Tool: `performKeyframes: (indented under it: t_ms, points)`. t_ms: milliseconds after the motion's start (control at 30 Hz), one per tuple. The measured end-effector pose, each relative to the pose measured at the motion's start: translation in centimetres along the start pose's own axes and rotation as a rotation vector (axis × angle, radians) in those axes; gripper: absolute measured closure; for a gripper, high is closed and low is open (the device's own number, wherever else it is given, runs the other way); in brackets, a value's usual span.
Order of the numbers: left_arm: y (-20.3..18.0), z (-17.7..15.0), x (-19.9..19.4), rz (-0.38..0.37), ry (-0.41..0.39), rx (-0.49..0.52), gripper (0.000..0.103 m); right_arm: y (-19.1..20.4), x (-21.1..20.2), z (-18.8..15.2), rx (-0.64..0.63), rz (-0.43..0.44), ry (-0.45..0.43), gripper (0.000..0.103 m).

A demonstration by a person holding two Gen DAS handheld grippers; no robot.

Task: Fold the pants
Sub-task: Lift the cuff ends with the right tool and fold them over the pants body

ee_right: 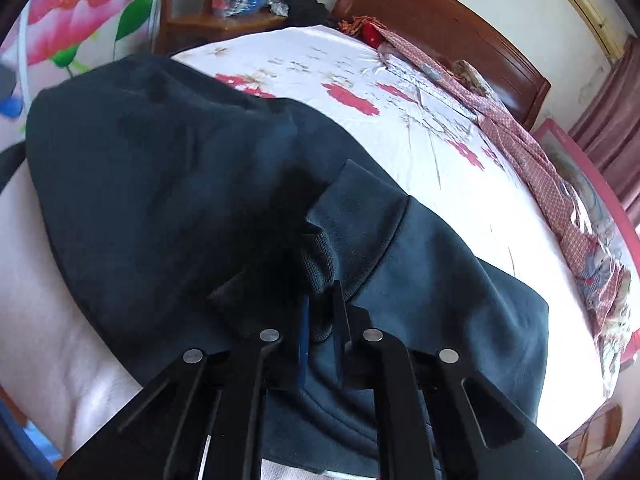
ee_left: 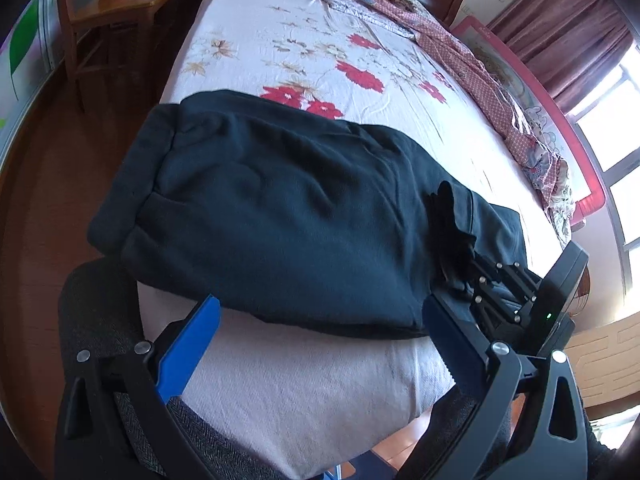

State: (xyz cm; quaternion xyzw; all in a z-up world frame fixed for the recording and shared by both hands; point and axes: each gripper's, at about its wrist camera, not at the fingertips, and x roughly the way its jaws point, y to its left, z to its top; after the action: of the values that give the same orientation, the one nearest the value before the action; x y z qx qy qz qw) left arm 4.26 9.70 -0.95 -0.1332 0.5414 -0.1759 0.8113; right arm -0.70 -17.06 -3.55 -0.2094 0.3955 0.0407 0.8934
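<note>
Dark navy sweatpants (ee_left: 280, 208) lie bunched across the near edge of the bed, one ribbed cuff end hanging past the left corner. My left gripper (ee_left: 320, 320) is open with blue fingers (ee_left: 188, 352) spread just below the pants' near hem, holding nothing. My right gripper (ee_right: 320, 304) is shut on a ribbed fold of the pants (ee_right: 160, 160), lifting cloth up between its fingers. The right gripper also shows in the left wrist view (ee_left: 468, 264), pinching the pants at the right.
The bed has a white sheet with red flowers (ee_left: 320, 48). A pink dotted blanket (ee_left: 472, 68) runs along the far side by a pink bed rail (ee_left: 560, 120). A wooden chair (ee_left: 112, 12) stands left. A wooden headboard (ee_right: 448, 20) is behind.
</note>
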Motion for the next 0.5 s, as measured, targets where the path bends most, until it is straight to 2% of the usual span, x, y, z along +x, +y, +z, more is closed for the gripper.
performKeyframes:
  t_ms: [133, 200, 267, 333, 400, 467, 500]
  points:
    - [0.6, -2.0, 1.4, -0.054, 0.079, -0.064, 0.002, 1.1, -0.6, 0.3, -0.005, 0.007, -0.038, 0.098]
    - [0.8, -2.4, 2.4, -0.073, 0.124, -0.085, 0.002, 2.0, 0.3, -0.1, -0.027, 0.004, -0.014, 0.098]
    - [1.3, -2.5, 2.6, -0.08, 0.117, -0.12, 0.002, 2.6, 2.1, -0.8, -0.034, 0.026, 0.041, 0.097]
    - [1.9, -2.8, 2.7, -0.099, 0.108, -0.172, 0.002, 3.1, 1.9, -1.2, -0.046, 0.001, 0.025, 0.095]
    - [2.7, -3.2, 2.7, -0.106, 0.112, -0.227, 0.002, 3.3, 1.1, -0.7, -0.061, -0.008, 0.03, 0.084]
    - [3.9, -3.6, 2.3, -0.105, 0.078, -0.304, 0.002, 2.3, -0.9, -0.1, 0.017, 0.028, -0.012, 0.078]
    - [4.6, -3.7, 1.9, -0.113, 0.052, -0.354, 0.002, 1.7, -1.8, 0.2, 0.069, 0.049, -0.036, 0.069]
